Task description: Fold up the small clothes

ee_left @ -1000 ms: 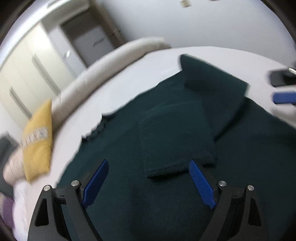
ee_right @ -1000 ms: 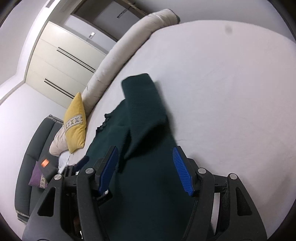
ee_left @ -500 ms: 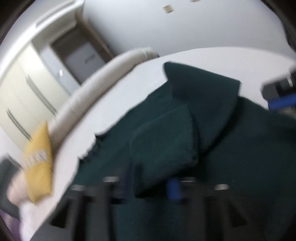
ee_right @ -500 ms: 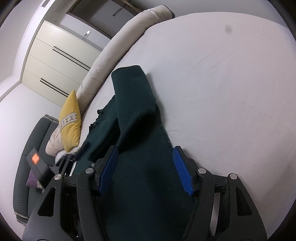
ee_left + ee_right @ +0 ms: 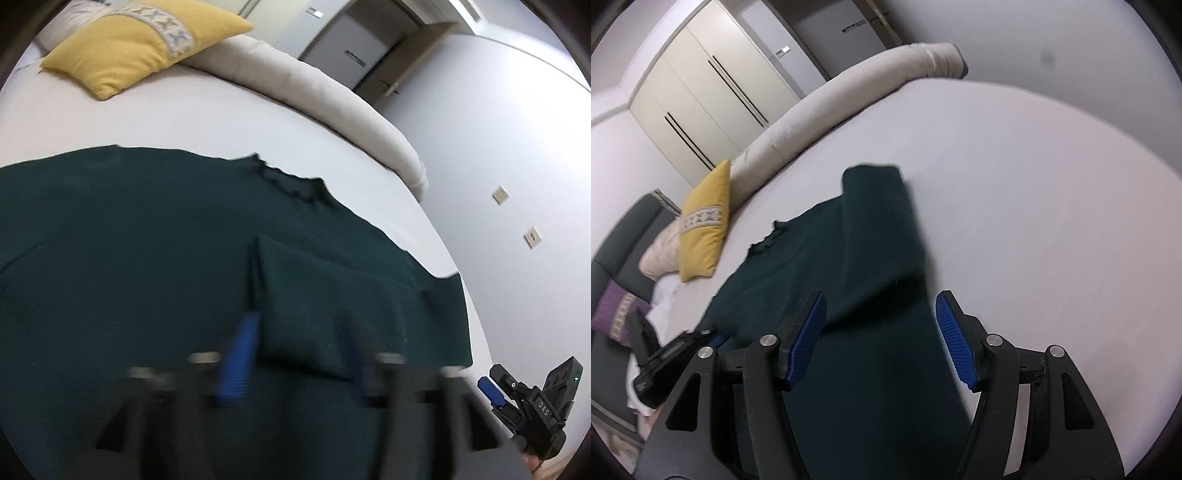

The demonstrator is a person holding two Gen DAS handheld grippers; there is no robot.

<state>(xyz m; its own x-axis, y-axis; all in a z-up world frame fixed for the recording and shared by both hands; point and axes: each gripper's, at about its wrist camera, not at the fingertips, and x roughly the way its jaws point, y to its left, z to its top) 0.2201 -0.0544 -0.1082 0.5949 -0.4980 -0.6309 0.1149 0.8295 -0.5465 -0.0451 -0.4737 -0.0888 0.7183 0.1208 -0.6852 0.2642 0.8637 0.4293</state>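
Observation:
A dark green sweater [image 5: 129,240] lies flat on the white bed [image 5: 184,122], neck towards the bolster. One sleeve [image 5: 332,306] is folded onto the body. My left gripper [image 5: 295,354] is blurred with motion, low over this sleeve, jaws apart, holding nothing. In the right wrist view the sweater [image 5: 849,280] has its other sleeve [image 5: 879,206] folded over. My right gripper [image 5: 881,332] is open above the sweater's near part, empty. The right gripper also shows at the left wrist view's lower right [image 5: 532,402].
A long cream bolster [image 5: 314,96] runs along the bed's far edge. A yellow cushion [image 5: 140,40] lies by it. A wardrobe [image 5: 713,96] and a door [image 5: 849,40] stand behind. A dark sofa [image 5: 624,240] with a purple cushion [image 5: 617,310] is at left.
My left gripper swung sharply leftward, so its view now faces the neck and yellow cushion. The right gripper drew back slightly and tilted. The sweater has not moved.

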